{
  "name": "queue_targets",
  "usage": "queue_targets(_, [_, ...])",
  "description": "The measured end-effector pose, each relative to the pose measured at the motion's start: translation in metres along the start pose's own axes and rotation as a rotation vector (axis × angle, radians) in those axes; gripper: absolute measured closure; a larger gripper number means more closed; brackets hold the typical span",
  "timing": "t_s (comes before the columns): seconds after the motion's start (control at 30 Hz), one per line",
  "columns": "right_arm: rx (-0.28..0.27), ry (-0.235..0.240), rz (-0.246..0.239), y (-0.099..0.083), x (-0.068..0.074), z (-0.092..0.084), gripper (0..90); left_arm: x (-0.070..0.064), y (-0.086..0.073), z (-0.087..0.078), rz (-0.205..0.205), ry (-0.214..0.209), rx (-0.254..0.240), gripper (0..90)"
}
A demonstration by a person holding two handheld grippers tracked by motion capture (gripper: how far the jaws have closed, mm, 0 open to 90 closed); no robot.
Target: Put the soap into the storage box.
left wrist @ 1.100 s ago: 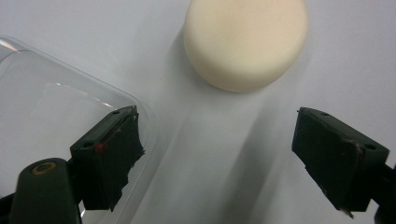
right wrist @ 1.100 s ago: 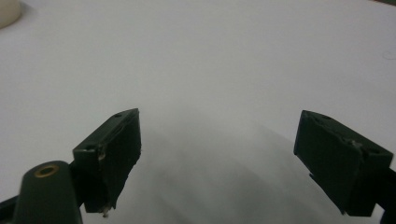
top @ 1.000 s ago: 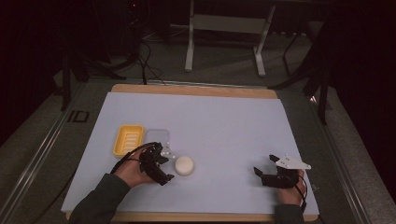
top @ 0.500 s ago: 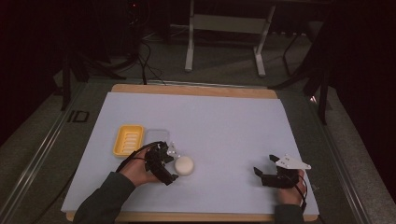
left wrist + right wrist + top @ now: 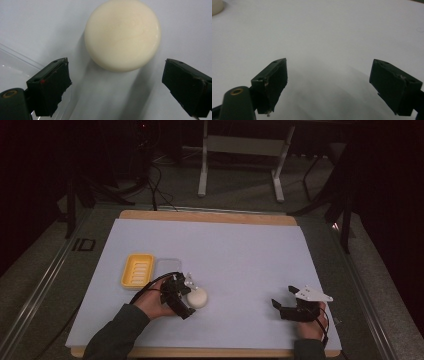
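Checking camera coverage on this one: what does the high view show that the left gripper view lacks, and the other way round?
High view alone: the yellow tray, the right gripper with open jaws resting apart near the sheet's right edge, and the wooden table edge.

Left gripper view alone: the gap between each open pad and the soap, and the clear lid's edge close up.

Shared: the round cream soap on the white sheet, ahead of the left gripper, whose jaws have just been opening and touch nothing.
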State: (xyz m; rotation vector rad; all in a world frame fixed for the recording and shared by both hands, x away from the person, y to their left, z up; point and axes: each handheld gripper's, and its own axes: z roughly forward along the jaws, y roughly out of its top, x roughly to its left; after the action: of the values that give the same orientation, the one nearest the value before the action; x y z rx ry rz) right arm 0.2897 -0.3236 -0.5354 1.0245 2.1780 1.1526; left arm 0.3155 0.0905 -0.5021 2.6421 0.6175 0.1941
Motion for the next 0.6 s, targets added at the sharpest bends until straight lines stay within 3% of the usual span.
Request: queue_targets(0.6, [0.0, -0.001, -0.001, 0.0, 0.0, 0.0, 14.8, -0.001, 0.013, 0.013, 0.004, -0.013, 0.026, 5.0])
